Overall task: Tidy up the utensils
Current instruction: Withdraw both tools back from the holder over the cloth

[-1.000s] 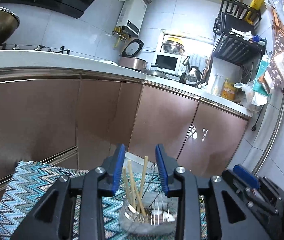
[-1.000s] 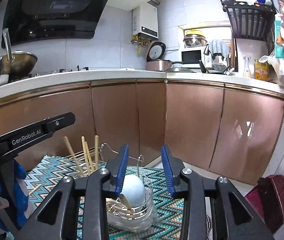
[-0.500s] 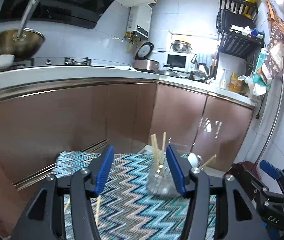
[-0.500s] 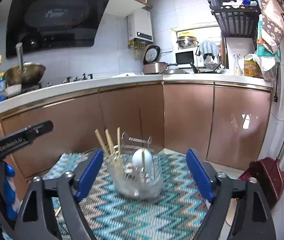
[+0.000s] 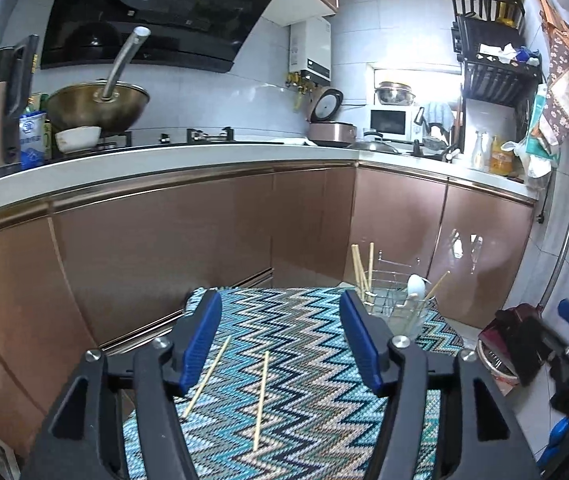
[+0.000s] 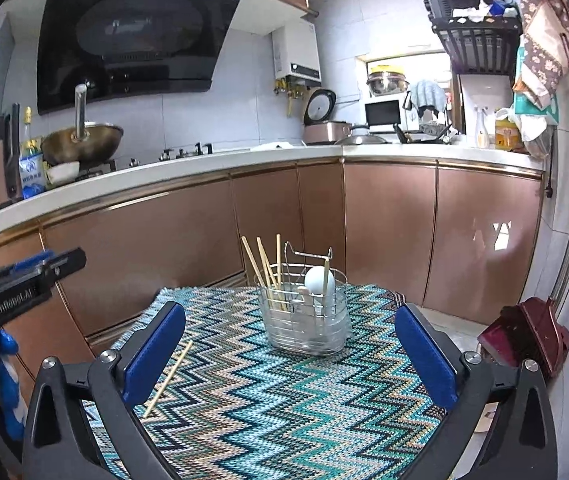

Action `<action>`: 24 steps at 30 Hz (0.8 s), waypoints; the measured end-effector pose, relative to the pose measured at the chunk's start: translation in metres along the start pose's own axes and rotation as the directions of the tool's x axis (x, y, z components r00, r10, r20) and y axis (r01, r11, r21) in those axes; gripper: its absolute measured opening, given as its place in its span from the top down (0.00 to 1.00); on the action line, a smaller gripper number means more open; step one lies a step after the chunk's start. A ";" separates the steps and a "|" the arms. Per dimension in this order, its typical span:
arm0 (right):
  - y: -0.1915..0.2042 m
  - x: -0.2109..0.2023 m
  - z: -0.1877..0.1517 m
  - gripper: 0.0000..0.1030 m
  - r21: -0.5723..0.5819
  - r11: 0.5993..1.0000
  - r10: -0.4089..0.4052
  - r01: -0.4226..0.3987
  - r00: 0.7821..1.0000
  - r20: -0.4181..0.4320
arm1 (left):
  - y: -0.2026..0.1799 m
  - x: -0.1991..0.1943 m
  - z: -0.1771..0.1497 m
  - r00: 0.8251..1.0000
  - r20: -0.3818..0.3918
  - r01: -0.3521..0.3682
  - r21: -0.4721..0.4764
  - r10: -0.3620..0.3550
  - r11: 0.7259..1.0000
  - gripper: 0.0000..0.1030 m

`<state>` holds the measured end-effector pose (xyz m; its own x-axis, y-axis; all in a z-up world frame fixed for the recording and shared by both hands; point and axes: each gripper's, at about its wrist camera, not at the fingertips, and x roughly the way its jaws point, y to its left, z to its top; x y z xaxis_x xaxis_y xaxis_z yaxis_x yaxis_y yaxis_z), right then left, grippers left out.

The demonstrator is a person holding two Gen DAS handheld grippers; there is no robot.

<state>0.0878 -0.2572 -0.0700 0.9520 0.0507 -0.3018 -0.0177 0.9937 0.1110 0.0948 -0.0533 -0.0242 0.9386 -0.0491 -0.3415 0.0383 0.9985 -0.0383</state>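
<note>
Both grippers, left [image 5: 280, 340] and right [image 6: 290, 354], just opened wide with nothing between the jaws (caddy [image 6: 304, 316] sits ahead, two loose chopsticks [image 5: 261, 400] under the left).

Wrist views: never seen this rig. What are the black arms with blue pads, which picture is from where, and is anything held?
There is no robot here: a person holds a two-finger gripper in each hand, and a fisheye camera on each looks forward along its fingers. One picture comes from the left gripper, the other from the right gripper. The blue pads line the jaws. Both jaws have just been opening and hold nothing. On the zigzag cloth stands a wire utensil basket with chopsticks and a white spoon in it. Two loose chopsticks lie on the cloth.
</note>
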 end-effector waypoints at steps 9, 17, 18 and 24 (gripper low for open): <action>0.005 -0.043 0.006 0.00 0.022 1.000 0.004 -0.006 0.995 0.097 | 0.012 -0.041 -0.002 0.998 0.057 -0.041 0.002 0.041 0.999 0.41; -0.005 -0.072 0.010 0.00 0.081 0.995 0.040 -0.058 0.979 0.201 | 0.015 -0.068 -0.003 0.992 0.119 -0.052 0.012 0.050 0.999 0.41; -0.005 -0.074 0.010 0.00 0.084 0.994 0.050 -0.069 0.976 0.211 | 0.015 -0.071 -0.003 0.990 0.128 -0.054 0.012 0.052 0.998 0.41; 0.001 -0.078 0.008 0.00 0.056 0.992 0.103 -0.117 0.971 0.216 | 0.018 -0.080 -0.004 0.984 0.166 -0.063 0.014 0.060 0.998 0.41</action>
<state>0.0158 -0.2607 -0.0388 0.9885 0.1297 -0.0772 -0.1122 0.9737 0.1980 0.0195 -0.0311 -0.0015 0.9831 0.0150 -0.1827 -0.0159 0.9999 -0.0031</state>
